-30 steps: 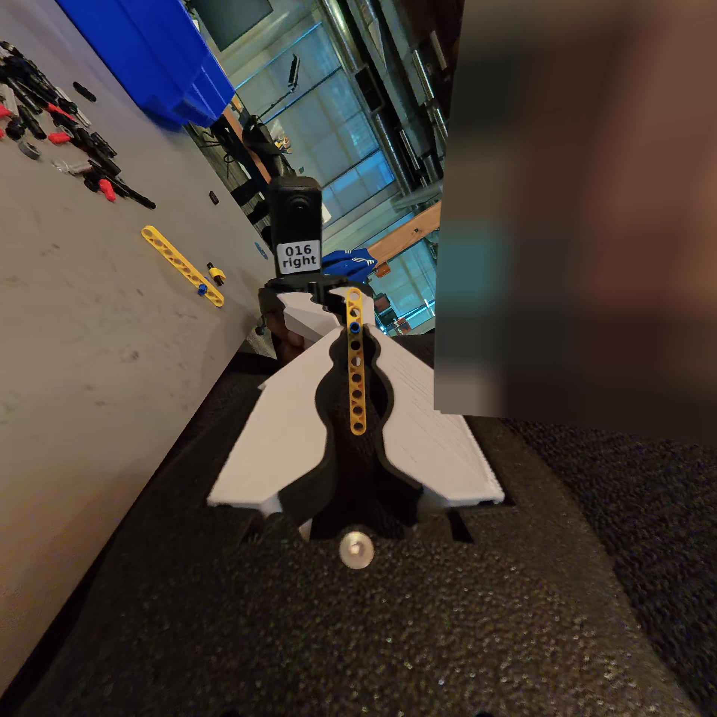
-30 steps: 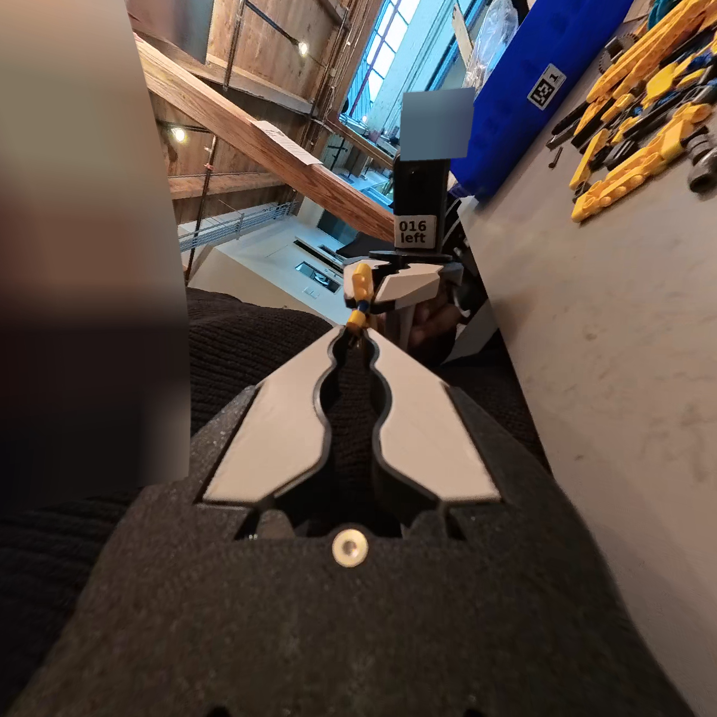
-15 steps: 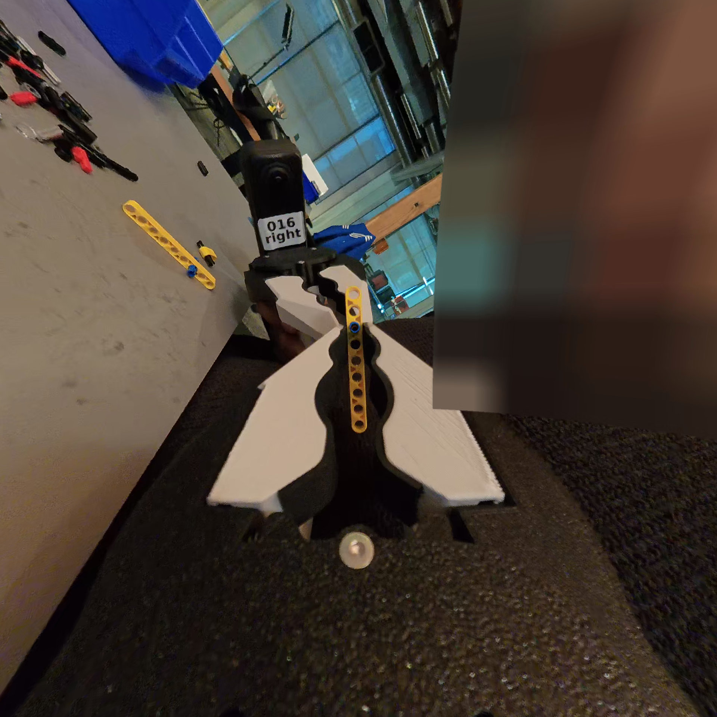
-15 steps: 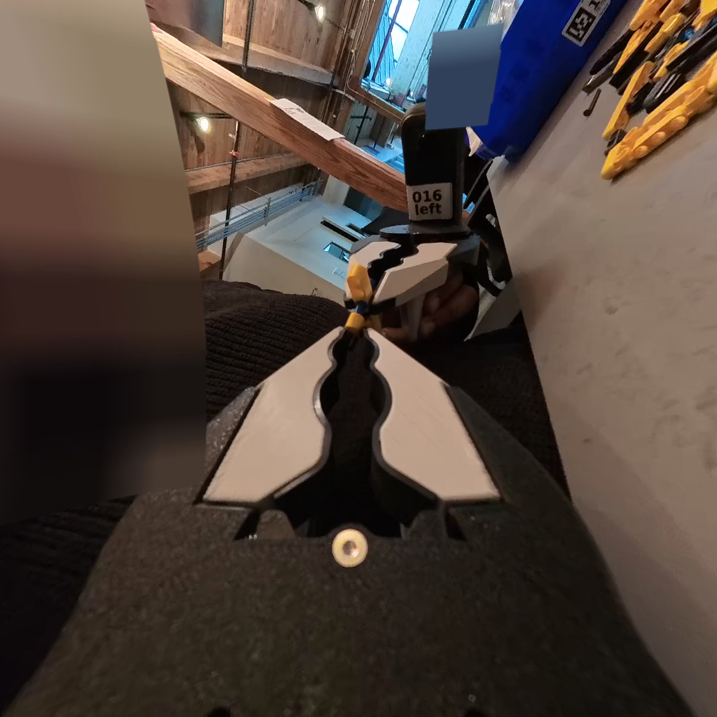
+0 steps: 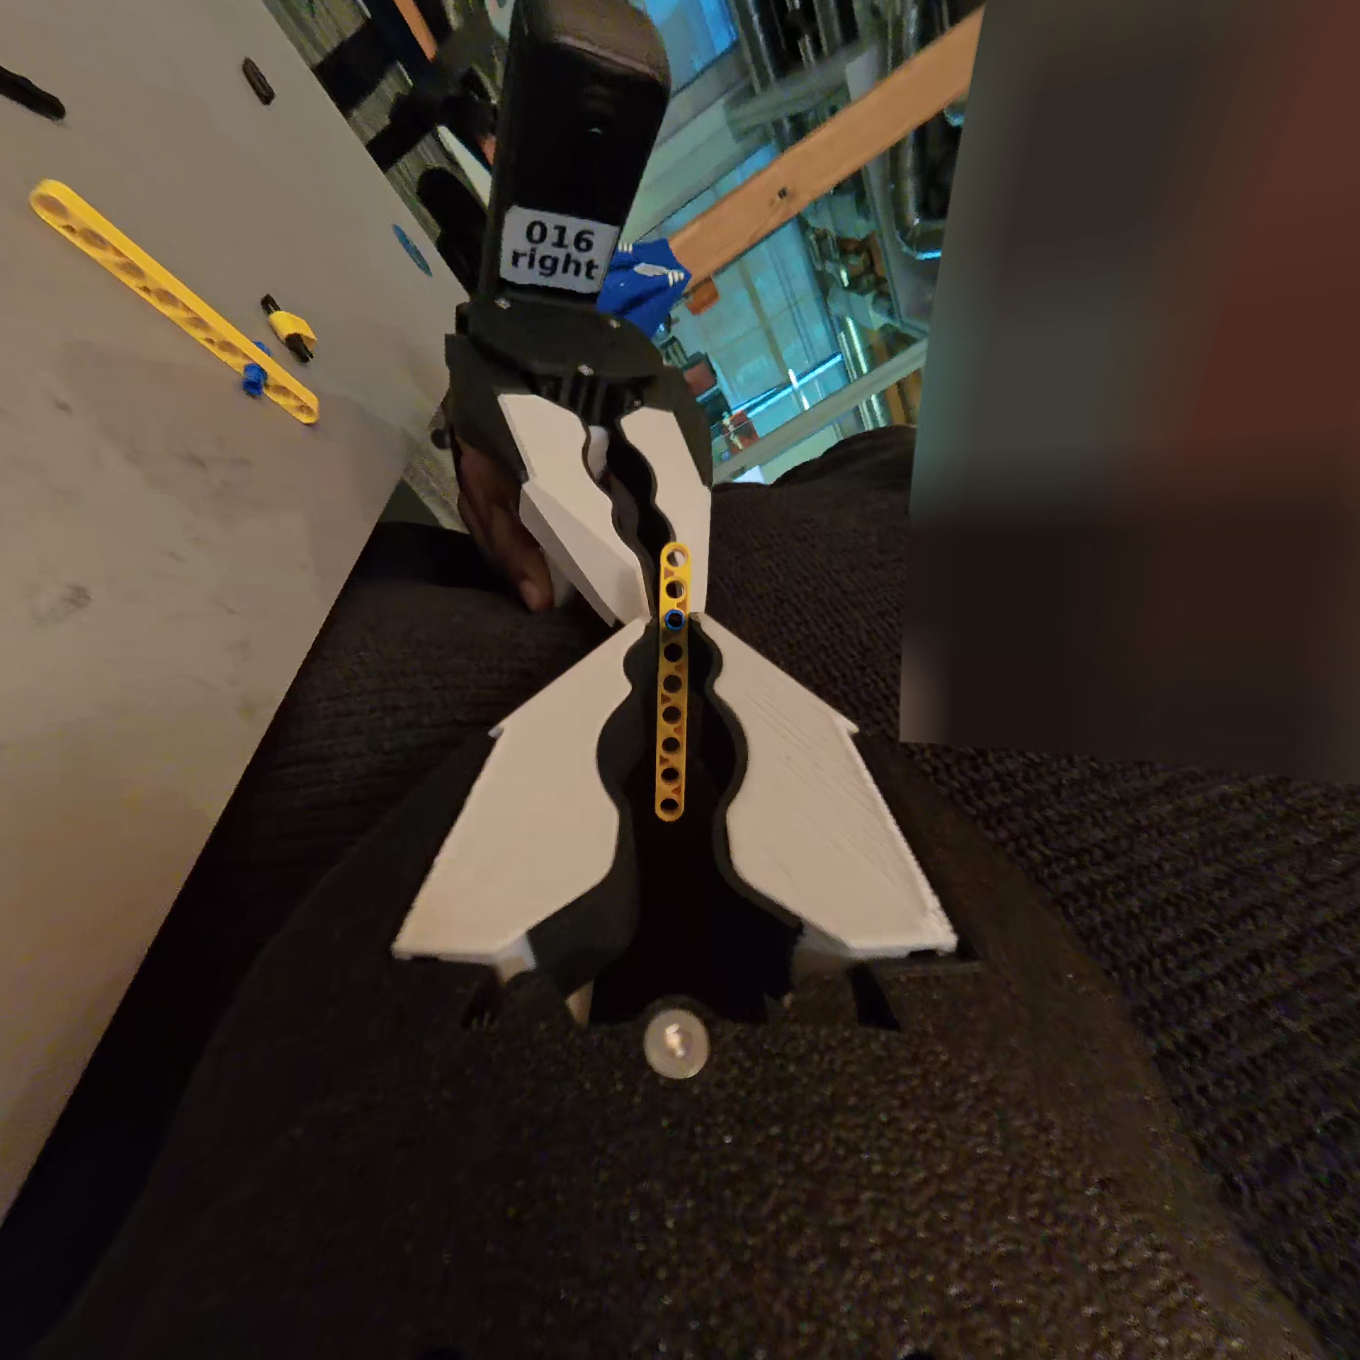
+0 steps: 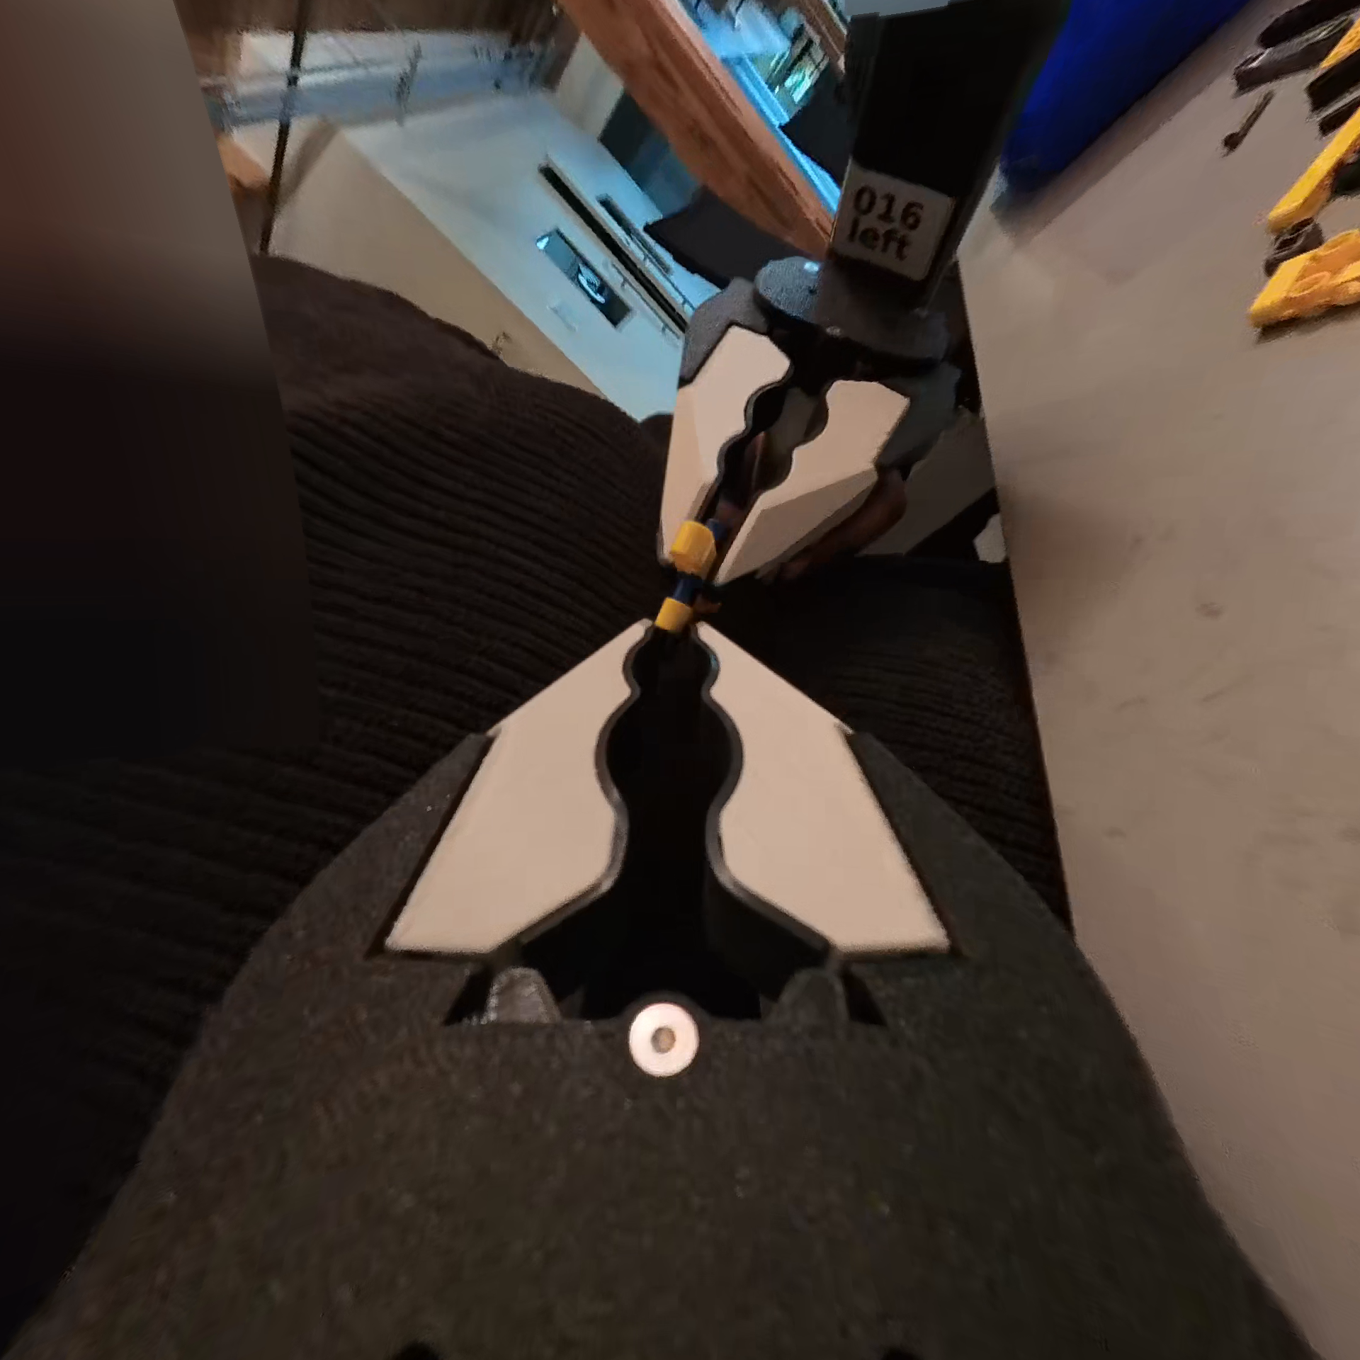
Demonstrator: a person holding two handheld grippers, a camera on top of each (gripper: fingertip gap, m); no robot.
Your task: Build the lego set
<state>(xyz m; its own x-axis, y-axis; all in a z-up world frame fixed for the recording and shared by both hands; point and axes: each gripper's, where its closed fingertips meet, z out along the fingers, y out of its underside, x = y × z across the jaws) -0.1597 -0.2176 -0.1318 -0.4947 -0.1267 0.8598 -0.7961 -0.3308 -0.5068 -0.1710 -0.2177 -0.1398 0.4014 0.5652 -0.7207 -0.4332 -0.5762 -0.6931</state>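
Observation:
My left gripper [image 5: 673, 625] is shut on a long yellow beam with holes [image 5: 671, 736], which stands between its jaws with a blue pin [image 5: 673, 620] at the tips. My right gripper [image 5: 673, 600] faces it tip to tip and meets the beam at the pin. In the right wrist view my right gripper [image 6: 673, 627] is shut on a small yellow piece [image 6: 671, 612] joined to the blue pin [image 6: 684, 589]. The left gripper [image 6: 699, 568] holds the beam [image 6: 692, 548] end-on just beyond it. Both grippers hang off the table's edge, over dark knit cloth [image 6: 478, 515].
A grey table [image 5: 147, 589] carries a second yellow beam with a blue pin [image 5: 169, 298] and a small yellow piece with a black pin [image 5: 291, 335]. In the right wrist view the table [image 6: 1177, 589] holds yellow parts [image 6: 1317, 280] by a blue bin [image 6: 1148, 73]. The grippers are tip to tip, or close to it.
The two grippers have come much closer together, tip to tip. The small yellow piece and the beam stay joined at the blue pin. Both grippers stay shut.

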